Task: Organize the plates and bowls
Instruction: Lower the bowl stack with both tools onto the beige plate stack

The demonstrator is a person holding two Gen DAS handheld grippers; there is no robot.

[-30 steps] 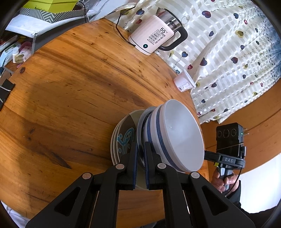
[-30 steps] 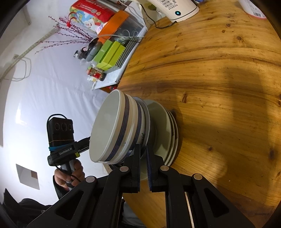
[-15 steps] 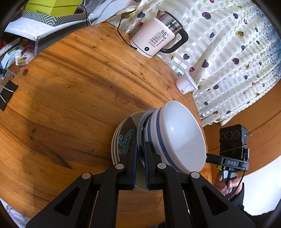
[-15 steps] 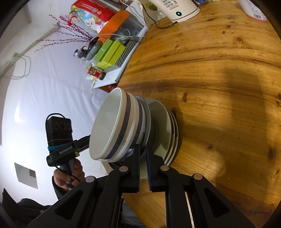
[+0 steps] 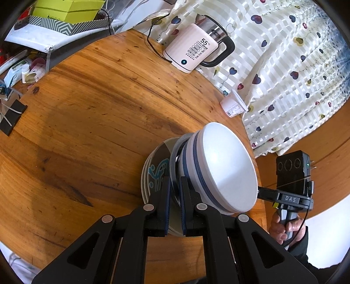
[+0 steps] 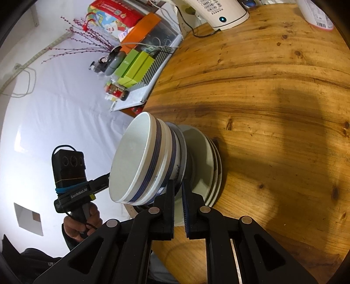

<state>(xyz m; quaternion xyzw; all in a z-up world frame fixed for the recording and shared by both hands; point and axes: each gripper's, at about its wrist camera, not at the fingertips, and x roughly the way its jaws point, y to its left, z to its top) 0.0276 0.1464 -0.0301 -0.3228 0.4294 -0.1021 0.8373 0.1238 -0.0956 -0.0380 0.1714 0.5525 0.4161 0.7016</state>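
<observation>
A stack of white plates (image 5: 147, 174) (image 6: 202, 157) lies near the edge of the round wooden table (image 5: 91, 122) (image 6: 273, 109). Nested white bowls with blue bands (image 5: 223, 170) (image 6: 135, 161) rest on top of the plates. My left gripper (image 5: 175, 192) is shut on the rim of the plate right under the bowls. From the opposite side, my right gripper (image 6: 178, 194) is shut on the same stack's plate rim. Each view shows the other gripper's handle, held by a hand (image 5: 284, 227) (image 6: 81, 222). The fingers hide the clamped rim's edge.
A white electric kettle (image 5: 196, 54) (image 6: 221, 11) with its cord stands at the table's far edge, and a small white cup (image 5: 234, 106) lies beside a heart-patterned curtain (image 5: 295, 76). Green boxes (image 6: 135, 65) and clutter sit on a side shelf.
</observation>
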